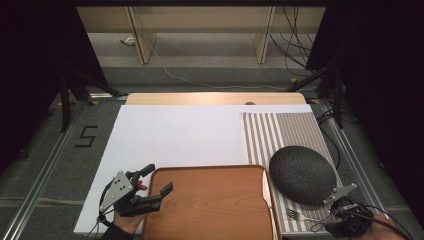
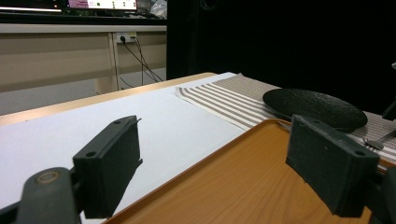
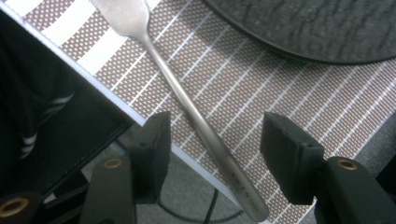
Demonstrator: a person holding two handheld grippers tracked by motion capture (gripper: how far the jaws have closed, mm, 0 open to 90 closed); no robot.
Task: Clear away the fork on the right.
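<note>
Wooden table under white sheet, with striped placemat and wooden tray.

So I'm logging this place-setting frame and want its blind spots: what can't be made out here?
- Fork: tines cut off by the top edge in the right gripper view; tiny in the high view.
- Black plate: mostly cropped in the right gripper view.
- Right gripper: jaws small and dark in the high view.
- Wooden tray: near end cut off by the bottom edge in the high view.
</note>
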